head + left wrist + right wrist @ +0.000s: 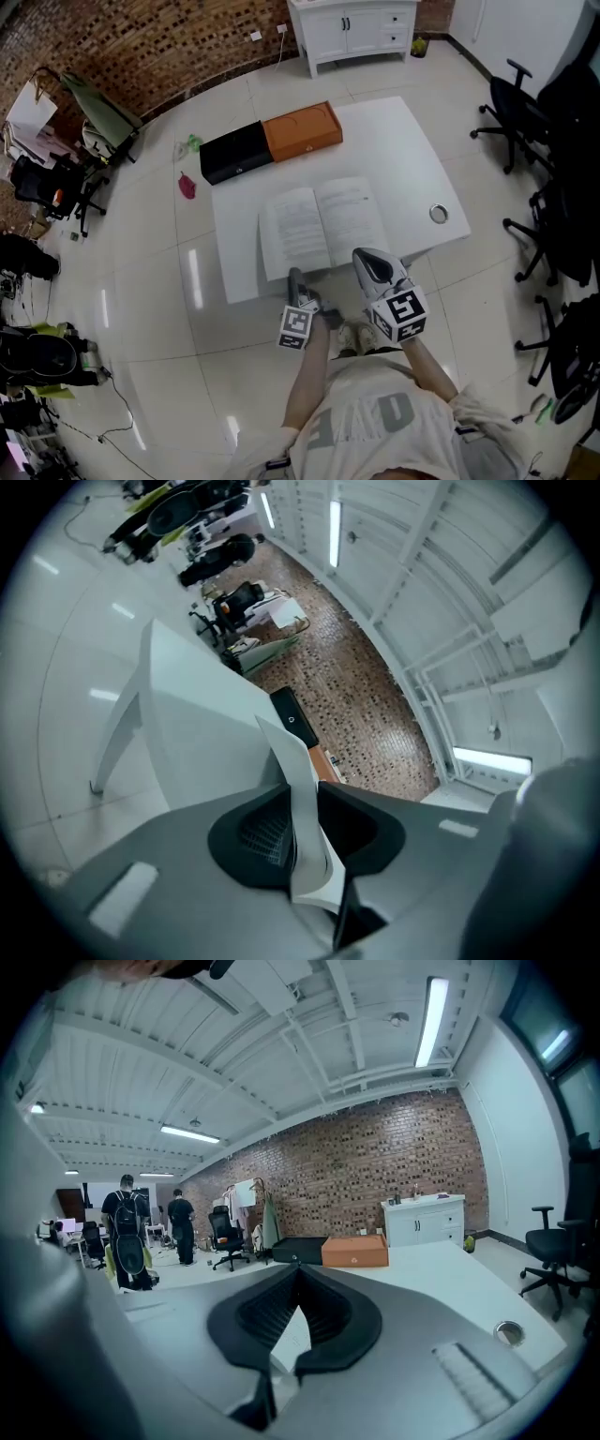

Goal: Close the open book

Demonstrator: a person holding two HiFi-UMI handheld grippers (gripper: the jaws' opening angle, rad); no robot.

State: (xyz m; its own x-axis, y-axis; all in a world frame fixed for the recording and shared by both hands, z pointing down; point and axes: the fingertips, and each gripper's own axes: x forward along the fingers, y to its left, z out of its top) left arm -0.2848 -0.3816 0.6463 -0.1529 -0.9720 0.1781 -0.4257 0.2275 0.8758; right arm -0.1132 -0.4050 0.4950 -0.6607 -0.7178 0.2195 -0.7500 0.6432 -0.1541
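An open book (323, 225) lies flat on the white table (403, 141), its near edge by the table's front. My left gripper (295, 278) is at the book's near left corner. In the left gripper view it (302, 794) is rolled over and shut on a thin sheaf of white pages (298, 761), which stands on edge between the pads. My right gripper (364, 255) hovers at the near edge of the right page. Its jaws (298, 1269) meet at the tips with nothing held.
A black box (234, 153) and an orange box (302, 131) lie end to end at the table's far left. A small metal ring (438, 214) sits near the right edge. Office chairs (516, 112) stand to the right, a white cabinet (354, 28) beyond. People (127, 1232) stand far off.
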